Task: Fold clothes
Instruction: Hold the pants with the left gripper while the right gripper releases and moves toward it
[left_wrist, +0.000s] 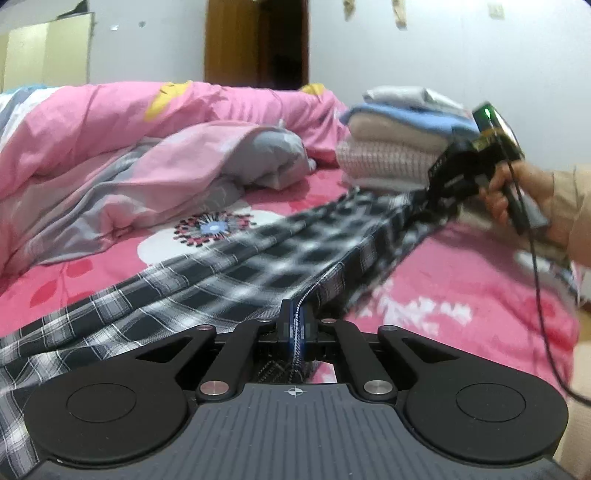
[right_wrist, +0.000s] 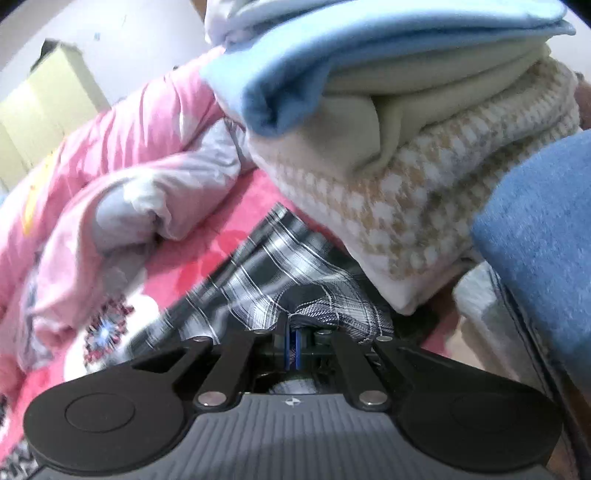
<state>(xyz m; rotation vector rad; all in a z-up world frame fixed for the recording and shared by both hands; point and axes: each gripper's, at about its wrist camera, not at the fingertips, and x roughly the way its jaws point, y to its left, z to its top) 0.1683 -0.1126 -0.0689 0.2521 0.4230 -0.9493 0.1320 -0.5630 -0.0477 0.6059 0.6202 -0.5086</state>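
Both tools are clamped on the plaid garment (left_wrist: 236, 266): the left tool (left_wrist: 295, 325) pinches one edge, the right tool (right_wrist: 293, 343) the other end, beside the stack of folded clothes (left_wrist: 399, 140). The cloth stretches across the bed (left_wrist: 461, 280), taut between them; several pieces look done, this one is barely started

Folded stack (left_wrist: 391, 147) blocks far right; quilt (left_wrist: 110, 155) crowds left; sheet (left_wrist: 461, 280) between open.
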